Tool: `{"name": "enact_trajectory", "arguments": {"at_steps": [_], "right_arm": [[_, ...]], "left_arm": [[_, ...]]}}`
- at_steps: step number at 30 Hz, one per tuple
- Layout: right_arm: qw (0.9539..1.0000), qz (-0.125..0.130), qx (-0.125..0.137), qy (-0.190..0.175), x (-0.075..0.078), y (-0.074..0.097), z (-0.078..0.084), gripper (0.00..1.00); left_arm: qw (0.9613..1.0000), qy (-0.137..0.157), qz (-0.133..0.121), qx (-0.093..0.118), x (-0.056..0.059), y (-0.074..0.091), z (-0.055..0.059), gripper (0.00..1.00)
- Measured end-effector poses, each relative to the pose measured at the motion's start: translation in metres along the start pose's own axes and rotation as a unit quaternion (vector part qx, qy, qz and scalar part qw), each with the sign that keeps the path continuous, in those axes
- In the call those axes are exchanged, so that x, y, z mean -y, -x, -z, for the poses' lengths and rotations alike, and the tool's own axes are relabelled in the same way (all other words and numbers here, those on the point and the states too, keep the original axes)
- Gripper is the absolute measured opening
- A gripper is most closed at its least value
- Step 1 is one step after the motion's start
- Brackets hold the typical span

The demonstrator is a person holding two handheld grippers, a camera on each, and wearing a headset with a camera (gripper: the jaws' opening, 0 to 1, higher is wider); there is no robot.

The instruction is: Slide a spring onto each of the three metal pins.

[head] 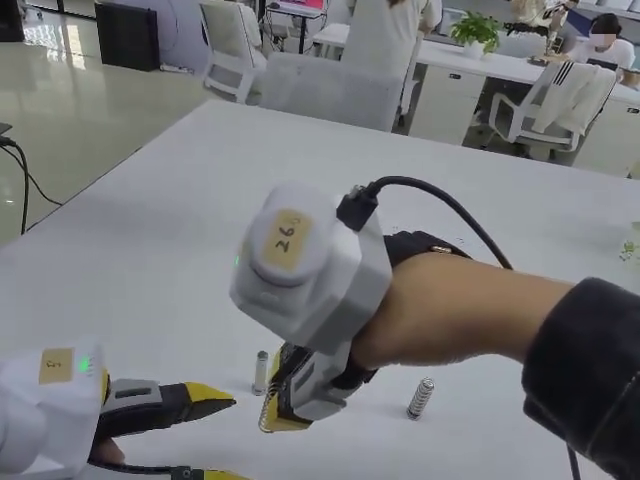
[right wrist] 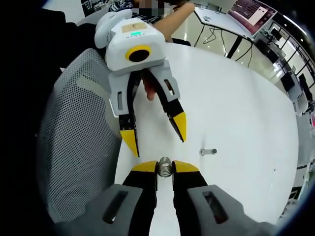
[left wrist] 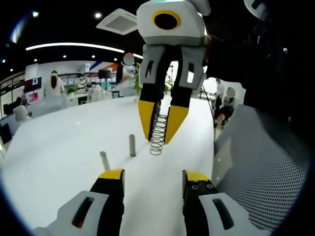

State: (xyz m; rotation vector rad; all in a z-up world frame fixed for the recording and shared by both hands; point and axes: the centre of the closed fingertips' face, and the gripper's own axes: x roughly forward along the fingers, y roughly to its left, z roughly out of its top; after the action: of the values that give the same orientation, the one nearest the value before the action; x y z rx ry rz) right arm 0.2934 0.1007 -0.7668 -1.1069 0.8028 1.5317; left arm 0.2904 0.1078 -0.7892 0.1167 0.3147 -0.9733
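Table: white, smooth, flat top, wide.
Chair: grey mesh back, set against the table's near edge.
Right tool: white plastic housing, black jaws with yellow tips, black cable. A tan sticker is hand-marked "26". It is held from the right by a hand in a dark sleeve, tips angled down toward the table. Its jaws are narrow, clamped on a spring of bright steel wire that hangs just above the table.
Left tool: same build, with a green lamp; its sticker mark is unreadable. Jaws are wide apart, holding nothing, facing the right tool.
Loose spring: short coil lying on the table near that edge.
Pins: one plain metal, one ribbed, both upright and close together near the same edge.
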Motion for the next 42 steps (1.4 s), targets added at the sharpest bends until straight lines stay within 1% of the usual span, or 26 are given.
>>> {"name": "enact_trajectory", "arguments": {"at_steps": [3, 5, 10, 13, 18, 25, 29, 32, 36, 42], "right_arm": [[1.0, 0.003, -0.001, -0.003, 0.003, 0.002, 0.002, 0.08], [1.0, 0.005, 0.001, -0.007, 0.006, 0.004, 0.004, 0.08], [0.9997, 0.017, 0.004, -0.018, 0.015, 0.011, 0.008, 0.08], [0.9993, 0.026, 0.01, -0.027, 0.024, 0.018, 0.01, 0.08], [0.9982, 0.041, 0.016, -0.041, 0.038, 0.028, 0.015, 0.08], [0.997, 0.055, 0.017, -0.052, 0.052, 0.033, 0.019, 0.08], [0.9969, 0.059, 0.015, -0.05, 0.059, 0.031, 0.016, 0.08], [0.9971, 0.057, 0.016, -0.048, 0.064, 0.027, 0.011, 0.08], [0.9973, 0.057, 0.017, -0.045, 0.071, 0.018, 0.005, 0.08], [0.9978, 0.054, 0.01, -0.037, 0.078, 0.003, 0.003, 0.08]], "left_arm": [[0.9999, 0.01, -0.006, 0.001, -0.001, 0.001, 0.001, 0.45], [0.9999, 0.011, -0.009, 0.001, -0.002, 0.002, 0.002, 0.47], [0.9997, 0.017, -0.017, 0.005, -0.004, 0.002, 0.001, 0.52], [0.9996, 0.02, -0.02, 0.004, -0.004, 0.002, 0.002, 0.54], [0.9996, 0.02, -0.021, 0.002, -0.004, 0.002, 0.003, 0.56], [0.9994, 0.022, -0.026, -0.001, -0.006, 0.002, 0.004, 0.59], [0.9994, 0.022, -0.025, -0.003, -0.005, 0.001, 0.005, 0.61], [0.9994, 0.023, -0.027, -0.004, -0.006, 0.001, 0.005, 0.62], [0.9992, 0.026, -0.03, -0.002, -0.008, 0.002, 0.005, 0.63], [0.9993, 0.024, -0.03, -0.004, -0.008, 0.001, 0.006, 0.64]]}}
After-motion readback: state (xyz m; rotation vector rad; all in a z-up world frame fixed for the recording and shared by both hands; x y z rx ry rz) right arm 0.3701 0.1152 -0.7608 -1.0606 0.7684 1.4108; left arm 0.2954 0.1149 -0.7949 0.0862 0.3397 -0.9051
